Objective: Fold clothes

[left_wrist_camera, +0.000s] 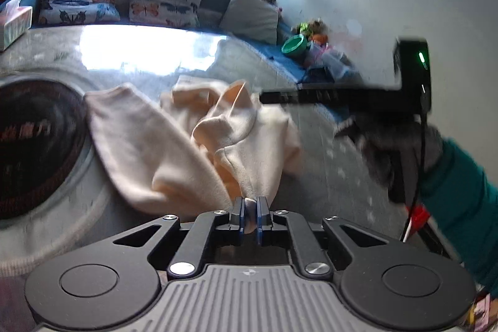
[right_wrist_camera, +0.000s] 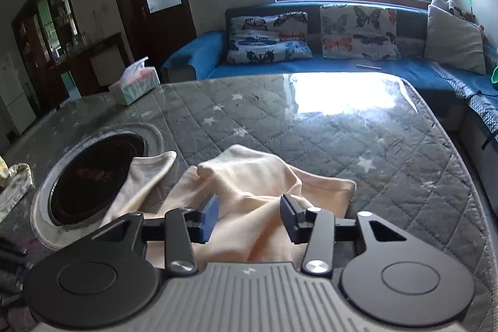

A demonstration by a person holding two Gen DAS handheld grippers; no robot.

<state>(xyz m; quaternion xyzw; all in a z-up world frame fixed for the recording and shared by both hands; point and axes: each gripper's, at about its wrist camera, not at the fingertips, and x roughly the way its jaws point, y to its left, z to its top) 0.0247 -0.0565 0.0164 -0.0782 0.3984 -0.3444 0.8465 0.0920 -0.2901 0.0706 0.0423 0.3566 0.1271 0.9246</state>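
- Cream garment (left_wrist_camera: 199, 142), rumpled on the desk (right_wrist_camera: 342, 139): soft, light, limp; take it at hems.
- Left tongs (left_wrist_camera: 250, 215) pinch an edge at 6 o'clock.
- Right tongs (right_wrist_camera: 249, 217) gape over it.

Cream soft knit cloth garment (right_wrist_camera: 249, 185), centre of frame: matt, slightly fuzzy, creased. 
Grey quilted star-print fabric table cover (right_wrist_camera: 389, 176): stitched diamonds under clear glossy film, strong window glare upper centre. 
Round black inset cooktop (right_wrist_camera: 93, 176), lower left: smooth, dark, glassy, pale rim. 
Left gripper (left_wrist_camera: 250, 215): matt black plastic links, shiny metal rivets, ribbed grey body, blue pads. 
Right gripper (right_wrist_camera: 249, 215): same finish. 
Butterfly-print cloth cushions (right_wrist_camera: 269, 36), upper centre. 
Paper tissue box (right_wrist_camera: 133, 84), glossy printed sides.
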